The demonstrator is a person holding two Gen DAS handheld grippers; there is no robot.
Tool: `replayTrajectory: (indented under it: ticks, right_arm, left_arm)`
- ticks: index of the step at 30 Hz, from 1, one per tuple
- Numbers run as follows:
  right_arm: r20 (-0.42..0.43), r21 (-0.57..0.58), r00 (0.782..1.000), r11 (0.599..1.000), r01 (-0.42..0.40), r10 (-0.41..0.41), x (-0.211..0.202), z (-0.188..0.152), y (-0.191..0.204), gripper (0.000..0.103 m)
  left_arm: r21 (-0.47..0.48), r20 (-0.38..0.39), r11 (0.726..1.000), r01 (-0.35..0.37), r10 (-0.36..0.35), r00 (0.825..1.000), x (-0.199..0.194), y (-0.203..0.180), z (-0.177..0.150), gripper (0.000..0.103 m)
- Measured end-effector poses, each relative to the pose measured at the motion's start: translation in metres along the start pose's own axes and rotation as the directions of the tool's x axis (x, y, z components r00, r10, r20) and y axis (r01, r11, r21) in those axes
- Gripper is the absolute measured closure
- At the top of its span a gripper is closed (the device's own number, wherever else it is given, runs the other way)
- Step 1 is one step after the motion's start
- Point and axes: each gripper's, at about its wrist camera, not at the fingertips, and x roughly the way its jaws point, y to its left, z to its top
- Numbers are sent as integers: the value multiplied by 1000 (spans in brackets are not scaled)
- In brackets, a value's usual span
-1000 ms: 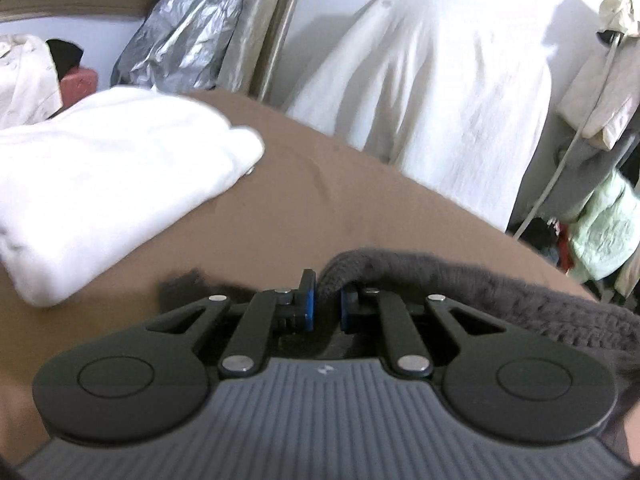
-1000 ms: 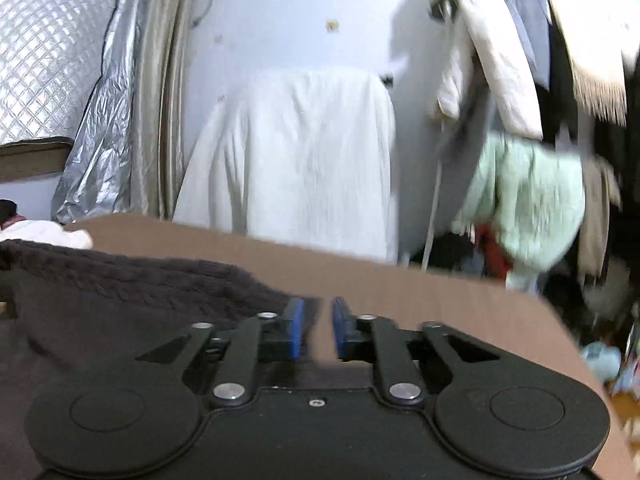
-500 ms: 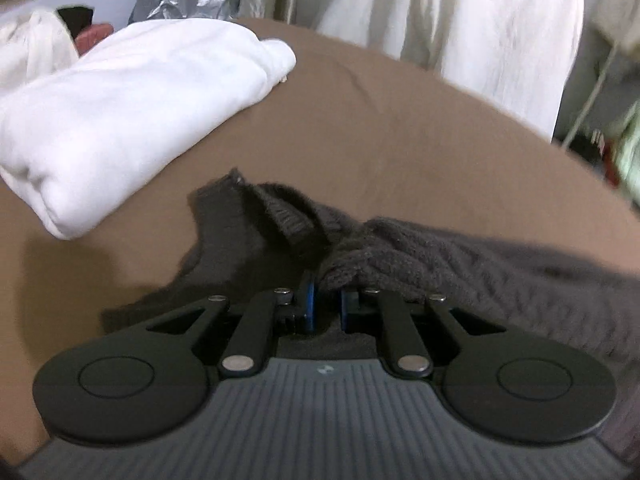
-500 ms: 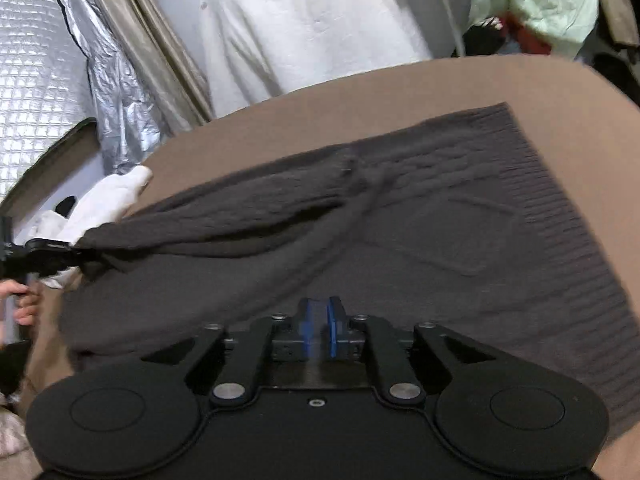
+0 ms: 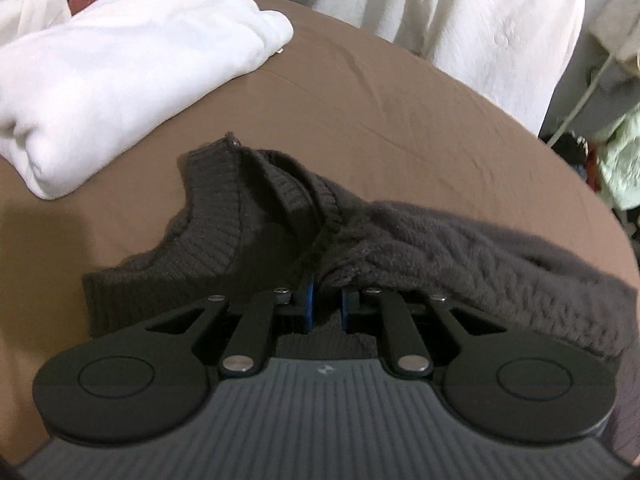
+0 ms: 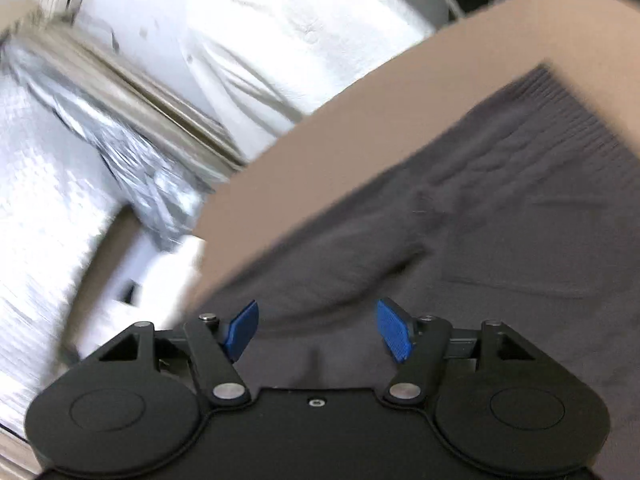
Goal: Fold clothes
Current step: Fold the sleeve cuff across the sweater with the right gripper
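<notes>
A dark grey knitted sweater (image 5: 460,240) lies on the brown bed sheet (image 5: 380,100), its ribbed collar (image 5: 212,216) to the left. My left gripper (image 5: 326,304) is shut on a bunched fold of the sweater near the collar. In the right wrist view the sweater (image 6: 500,240) lies spread flat, its ribbed hem at the far right. My right gripper (image 6: 316,330) is open and empty just above the sweater, blue pads (image 6: 394,330) wide apart.
A folded white garment (image 5: 120,76) lies on the sheet at the left, close to the collar. A white cloth-covered object (image 5: 460,12) stands behind the bed. Silver foil sheeting (image 6: 60,200) lies to the left. Hanging clothes (image 5: 616,160) are at the far right.
My right gripper has opened and let go of the sweater, which now lies flat. My left gripper has lowered its held fold toward the sheet, and the collar now shows.
</notes>
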Motion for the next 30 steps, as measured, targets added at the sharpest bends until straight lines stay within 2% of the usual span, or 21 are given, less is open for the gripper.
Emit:
replayTrajectory:
  ticks: [2, 3, 4, 5, 6, 7, 8, 10, 11, 13, 14, 17, 19, 20, 22, 23, 25, 26, 27, 29, 30]
  right_arm:
    - [-32, 81, 998, 995, -58, 60, 23, 7, -2, 29]
    - [-53, 81, 998, 996, -24, 29, 37, 8, 0, 26]
    - [-66, 47, 996, 997, 68, -65, 51, 7, 4, 25]
    - [-60, 4, 984, 985, 170, -169, 64, 6, 8, 25]
    - [-37, -16, 974, 975, 222, -223, 76, 6, 7, 25]
    - [-17, -10, 973, 973, 229, -229, 84, 7, 5, 25]
    - [5, -2, 974, 974, 227, -227, 89, 8, 3, 32]
    - [57, -41, 975, 975, 220, -217, 93, 10, 9, 91]
    - [78, -80, 975, 974, 214, -207, 94, 11, 14, 91]
    - [203, -226, 968, 955, 191, -146, 76, 10, 39, 92]
    - [257, -292, 962, 941, 172, -96, 62, 10, 51, 93]
    - [351, -380, 934, 922, 79, 64, 2, 1, 73, 93]
    - [333, -440, 943, 886, 145, 11, -26, -20, 78, 93]
    - [289, -453, 956, 874, 177, -44, -31, -33, 73, 93]
    - [155, -456, 973, 861, 224, -170, -26, -62, 52, 90]
    - [99, -458, 971, 856, 240, -219, -23, -76, 40, 89]
    - [-34, -462, 951, 848, 258, -308, -9, -107, 19, 84]
    - [-75, -457, 938, 848, 268, -337, -4, -117, 12, 83]
    - [-88, -459, 937, 849, 264, -339, -1, -121, 9, 82]
    - [-86, -468, 944, 849, 244, -318, -4, -114, 15, 68]
    - [-80, -468, 950, 853, 232, -303, -9, -107, 17, 57]
  left_arm:
    - [-5, 4, 1000, 0, 0, 1000, -1, 0, 0, 91]
    - [-12, 5, 1000, 3, -3, 1000, 0, 1, 0, 91]
    - [-19, 8, 1000, 7, -7, 1000, 0, 3, 0, 91]
    - [-26, 12, 1000, 12, -11, 1000, 1, 5, 0, 91]
    - [-32, 16, 999, 16, -16, 1000, 1, 8, 0, 91]
    - [-39, 21, 999, 21, -20, 1000, 0, 10, -1, 91]
    - [-38, 25, 999, 24, -23, 999, 1, 12, -1, 91]
    - [-24, 33, 999, 29, -28, 999, 4, 14, 1, 91]
    - [-10, 40, 999, 32, -32, 999, 5, 13, 3, 92]
    - [30, 95, 999, 44, -47, 994, 4, 12, 11, 94]
    - [32, 121, 998, 63, -66, 990, 1, 13, 14, 94]
    - [-24, 178, 986, 164, -157, 971, -16, 18, 24, 93]
    - [-49, 187, 975, 218, -206, 961, -25, 20, 27, 92]
    - [-35, 130, 976, 214, -208, 969, -22, 17, 24, 91]
    - [44, 1, 988, 150, -150, 989, -11, 6, 10, 84]
    - [85, -44, 990, 110, -106, 993, -5, 1, 4, 80]
    - [163, -112, 986, 38, -20, 994, 6, -8, -8, 60]
    - [176, -114, 984, 18, 2, 994, 8, -11, -8, 59]
    - [172, -107, 985, 7, 12, 994, 8, -13, -7, 57]
    - [124, -97, 992, 17, -5, 995, 5, -10, -2, 52]
    - [96, -89, 995, 25, -17, 996, 2, -6, 0, 50]
